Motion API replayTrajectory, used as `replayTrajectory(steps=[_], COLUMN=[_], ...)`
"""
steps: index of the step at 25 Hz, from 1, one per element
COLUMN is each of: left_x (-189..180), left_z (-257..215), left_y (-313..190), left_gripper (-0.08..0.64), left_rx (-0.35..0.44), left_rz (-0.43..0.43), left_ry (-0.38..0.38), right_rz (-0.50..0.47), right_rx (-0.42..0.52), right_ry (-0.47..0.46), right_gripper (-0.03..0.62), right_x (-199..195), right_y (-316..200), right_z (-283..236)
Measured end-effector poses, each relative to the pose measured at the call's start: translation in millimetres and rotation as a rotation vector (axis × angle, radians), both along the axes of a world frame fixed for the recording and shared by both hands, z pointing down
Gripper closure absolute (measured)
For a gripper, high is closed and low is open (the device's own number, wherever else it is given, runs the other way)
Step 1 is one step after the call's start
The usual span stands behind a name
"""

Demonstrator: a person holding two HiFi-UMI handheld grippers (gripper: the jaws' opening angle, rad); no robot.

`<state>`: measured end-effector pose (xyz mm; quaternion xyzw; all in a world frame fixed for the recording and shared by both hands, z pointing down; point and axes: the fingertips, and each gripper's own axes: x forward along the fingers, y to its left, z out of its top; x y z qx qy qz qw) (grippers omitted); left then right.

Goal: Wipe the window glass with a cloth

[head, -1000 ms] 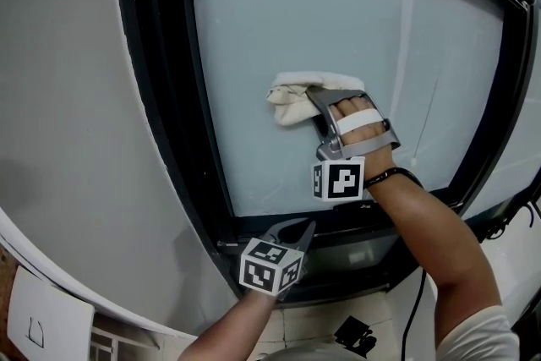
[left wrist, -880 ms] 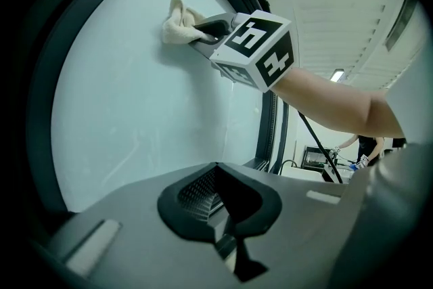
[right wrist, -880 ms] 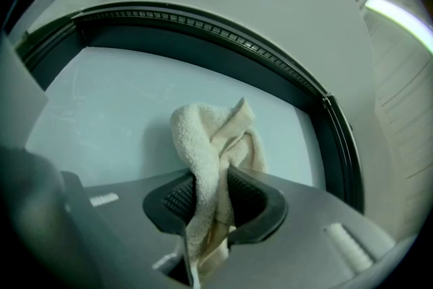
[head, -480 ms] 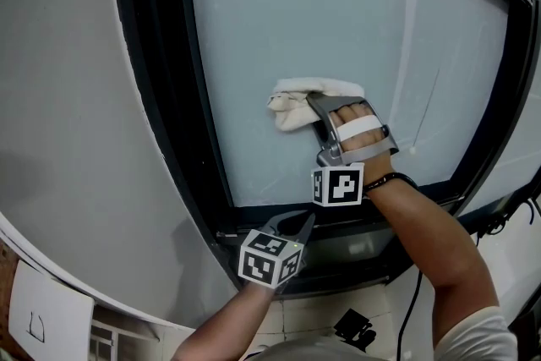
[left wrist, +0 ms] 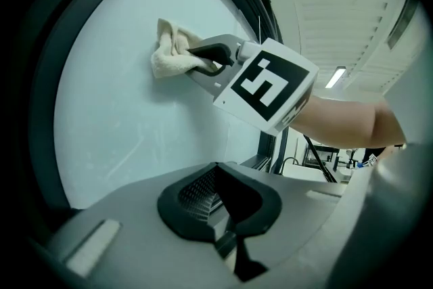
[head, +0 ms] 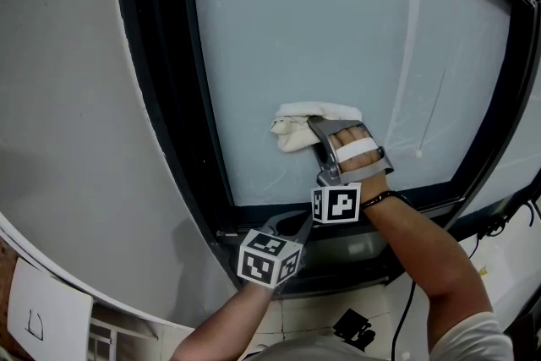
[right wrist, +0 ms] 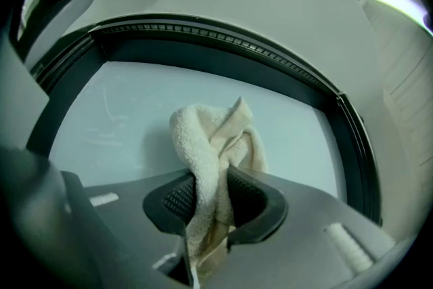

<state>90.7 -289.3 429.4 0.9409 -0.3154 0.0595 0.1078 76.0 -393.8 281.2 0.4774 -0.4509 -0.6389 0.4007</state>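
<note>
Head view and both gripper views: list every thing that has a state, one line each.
cloth: bunched, clamped, pressed against the glass.
window glass: faintly streaked near the cloth.
right claw: shut on the cloth.
left claw: shut, empty, low by the bottom frame.

The right gripper (head: 318,128) is raised, its bare forearm (head: 423,245) stretched up and forward, and its jaws are clamped on a cloth (head: 296,131). The left gripper (head: 294,227) sits lower, just below the right one's marker cube, jaws together with nothing between them.
</note>
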Motion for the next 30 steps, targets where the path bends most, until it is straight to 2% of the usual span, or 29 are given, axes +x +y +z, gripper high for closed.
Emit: replayTrajectory(steps=[15, 30], left_x=[-12, -12], left_z=[14, 19], left_y=[-8, -12], left_gripper=[0.543, 0.543], left_rx=[-0.031, -0.043], left_rz=[-0.024, -0.024], left_ry=[0.007, 0.008], right_rz=[-0.025, -0.016], right_rx=[-0.115, -0.226], right_ry=[-0.047, -0.035], right_gripper=[0.491, 0.491], right_x=[0, 3], right_y=[5, 6], right_z=[50, 87])
